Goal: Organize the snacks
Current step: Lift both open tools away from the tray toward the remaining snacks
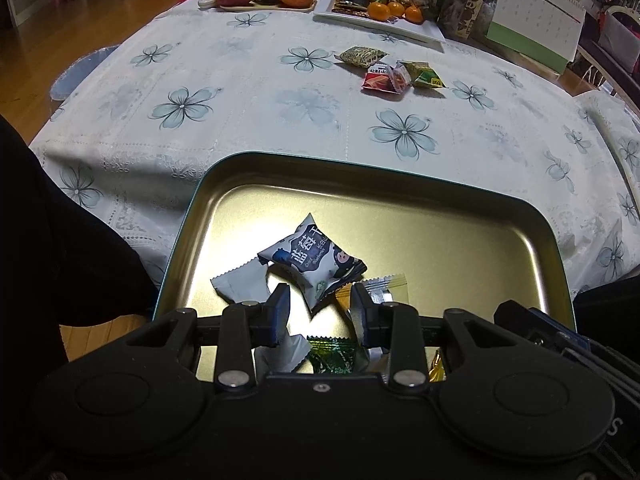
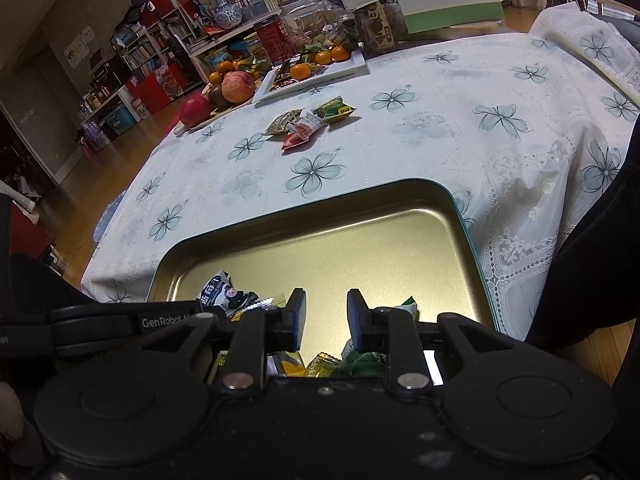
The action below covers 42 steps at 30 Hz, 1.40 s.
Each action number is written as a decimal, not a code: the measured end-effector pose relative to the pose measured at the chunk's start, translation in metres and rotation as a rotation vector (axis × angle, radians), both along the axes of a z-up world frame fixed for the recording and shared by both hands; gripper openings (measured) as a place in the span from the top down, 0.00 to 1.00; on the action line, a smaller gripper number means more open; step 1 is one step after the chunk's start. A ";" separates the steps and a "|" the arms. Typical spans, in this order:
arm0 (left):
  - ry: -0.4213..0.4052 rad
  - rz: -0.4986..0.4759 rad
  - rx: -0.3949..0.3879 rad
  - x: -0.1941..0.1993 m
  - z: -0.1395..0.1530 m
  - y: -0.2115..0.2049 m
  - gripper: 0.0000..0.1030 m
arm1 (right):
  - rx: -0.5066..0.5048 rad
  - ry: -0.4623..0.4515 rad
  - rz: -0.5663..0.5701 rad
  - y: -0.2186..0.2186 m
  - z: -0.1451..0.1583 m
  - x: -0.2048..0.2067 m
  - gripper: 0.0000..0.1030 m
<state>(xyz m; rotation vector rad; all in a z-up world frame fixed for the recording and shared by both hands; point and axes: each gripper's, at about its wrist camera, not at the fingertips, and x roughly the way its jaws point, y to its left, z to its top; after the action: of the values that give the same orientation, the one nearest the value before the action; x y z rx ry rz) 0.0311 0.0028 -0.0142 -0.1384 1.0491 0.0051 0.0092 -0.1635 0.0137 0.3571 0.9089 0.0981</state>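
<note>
The gold tin point(image 1: 400, 216) sits at the table's near edge, holding wrapped snacks point(image 1: 312, 260) in its near half; its far half is bare. Both grippers tilt down over the near rim: the left gripper point(image 1: 320, 304) spread apart and grasping nothing, the right gripper point(image 2: 326, 316) parted, empty. Four loose packets point(image 2: 310, 124) lie far across open tablecloth point(image 1: 240, 120).

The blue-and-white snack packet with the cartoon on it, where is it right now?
The blue-and-white packet lies inside the gold tin, toward its near left part, on top of a plain white wrapper and just ahead of the left tongs.
</note>
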 end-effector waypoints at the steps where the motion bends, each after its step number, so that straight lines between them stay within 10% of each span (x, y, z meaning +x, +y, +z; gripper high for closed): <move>1: 0.001 -0.001 0.002 0.000 0.000 0.000 0.60 | 0.001 0.000 -0.001 0.000 0.000 0.000 0.76; 42: -0.017 -0.043 0.125 -0.005 0.001 -0.019 0.60 | 0.009 0.026 -0.015 -0.002 -0.002 0.001 0.66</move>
<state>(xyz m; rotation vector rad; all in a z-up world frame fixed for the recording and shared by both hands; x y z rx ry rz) 0.0260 -0.0159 -0.0133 -0.0028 1.0314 0.0301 0.0099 -0.1656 0.0115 0.3738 0.9318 0.0843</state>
